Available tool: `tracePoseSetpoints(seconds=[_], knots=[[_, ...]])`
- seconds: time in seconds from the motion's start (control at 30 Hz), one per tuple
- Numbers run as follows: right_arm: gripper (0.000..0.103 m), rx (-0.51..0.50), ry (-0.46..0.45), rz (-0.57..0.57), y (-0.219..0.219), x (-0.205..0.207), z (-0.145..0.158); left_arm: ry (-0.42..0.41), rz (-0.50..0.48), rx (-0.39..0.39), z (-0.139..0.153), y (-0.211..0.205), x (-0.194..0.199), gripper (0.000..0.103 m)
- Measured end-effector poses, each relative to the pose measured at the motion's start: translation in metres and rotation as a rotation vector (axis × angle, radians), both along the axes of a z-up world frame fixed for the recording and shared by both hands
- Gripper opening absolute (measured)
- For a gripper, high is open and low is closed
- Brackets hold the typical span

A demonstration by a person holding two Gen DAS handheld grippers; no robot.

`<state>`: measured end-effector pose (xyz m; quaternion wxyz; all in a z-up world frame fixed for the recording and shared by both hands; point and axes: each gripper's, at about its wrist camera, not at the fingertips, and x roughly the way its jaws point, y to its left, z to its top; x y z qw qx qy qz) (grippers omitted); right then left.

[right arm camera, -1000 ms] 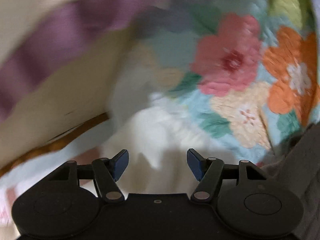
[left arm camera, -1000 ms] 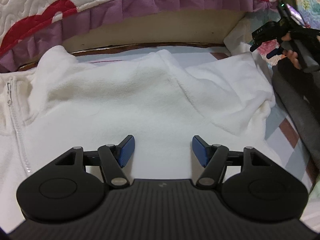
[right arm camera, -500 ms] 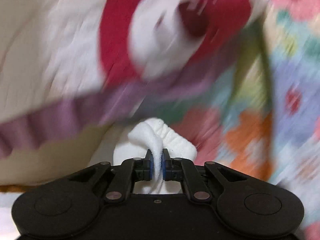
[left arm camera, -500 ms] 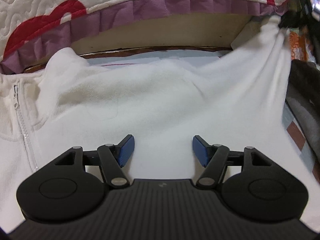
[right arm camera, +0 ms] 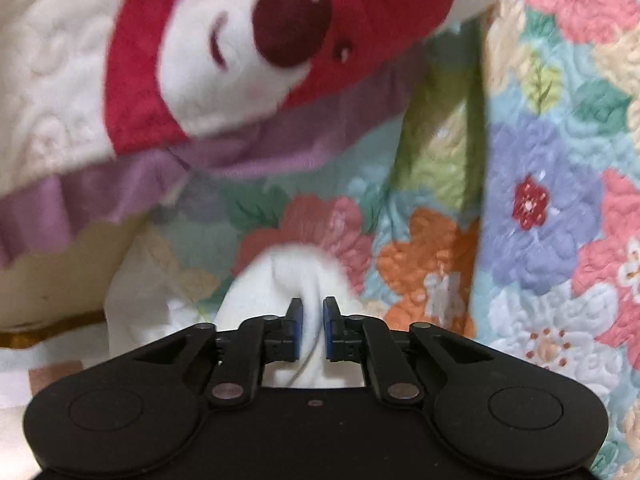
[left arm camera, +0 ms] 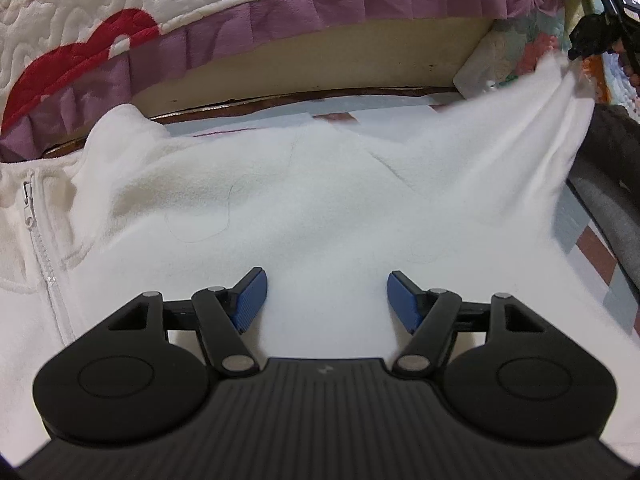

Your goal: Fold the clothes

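Observation:
A white fleece jacket (left arm camera: 320,208) lies spread flat, its zipper (left arm camera: 40,248) at the far left. My left gripper (left arm camera: 326,300) hovers low over the jacket's body, open, with nothing between its blue pads. The jacket's right sleeve (left arm camera: 520,140) is pulled up and out to the right. At its end, my right gripper (left arm camera: 592,40) holds the cuff in the air. In the right wrist view the right gripper (right arm camera: 312,328) is shut on the bunched white cuff (right arm camera: 280,280), which bulges out past the pads.
A quilted cream cover with a red bear and purple ruffle (left arm camera: 320,4) hangs behind the jacket over a cream board (left arm camera: 320,68). A floral quilt (right arm camera: 540,200) stands at the right. A grey garment (left arm camera: 600,208) lies along the right edge on a patchwork sheet (left arm camera: 588,248).
My right gripper went from open over the sleeve to shut on its cuff, then lifted it and drew the sleeve out to the right. The left gripper has hardly moved.

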<state>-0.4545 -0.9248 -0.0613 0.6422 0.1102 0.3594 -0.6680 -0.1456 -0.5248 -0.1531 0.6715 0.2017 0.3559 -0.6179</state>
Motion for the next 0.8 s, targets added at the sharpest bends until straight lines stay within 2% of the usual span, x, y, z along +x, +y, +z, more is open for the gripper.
tracePoseSetpoints(seconds=[0.03,0.1,0.2,0.27,0.4,0.53,0.63,0.7,0.73,0.8], knots=[[0.042,-0.01,-0.009,-0.015,0.0,-0.005,0.0,0.004,0.002,0.002,0.001,0.001,0.0,0.067],[0.055,-0.018,-0.071,-0.055,0.0,-0.018,0.002,0.03,0.006,0.003,0.003,0.006,0.003,0.067],[0.055,0.001,-0.185,-0.087,0.002,-0.031,0.004,0.082,0.013,0.002,0.003,0.015,0.01,0.07],[0.055,0.026,-0.245,-0.084,0.004,-0.031,0.004,0.088,0.016,0.003,0.002,0.019,0.011,0.07],[0.055,0.038,-0.225,0.028,0.02,0.004,-0.001,0.084,0.013,0.025,0.006,0.024,0.008,0.07],[0.055,0.104,-0.273,0.297,0.056,0.062,-0.01,0.114,0.021,0.023,0.018,0.051,0.036,0.072],[0.055,0.197,-0.261,0.536,0.095,0.117,-0.027,0.011,0.068,-0.004,0.034,0.081,0.085,0.074],[0.055,0.259,-0.251,0.695,0.121,0.153,-0.038,-0.045,0.197,0.007,0.041,0.104,0.135,0.074],[0.055,0.29,-0.245,0.774,0.133,0.172,-0.044,-0.042,0.266,0.017,0.042,0.116,0.162,0.074],[0.055,0.327,-0.254,0.89,0.159,0.209,-0.046,0.026,0.394,0.037,0.039,0.146,0.211,0.074]])
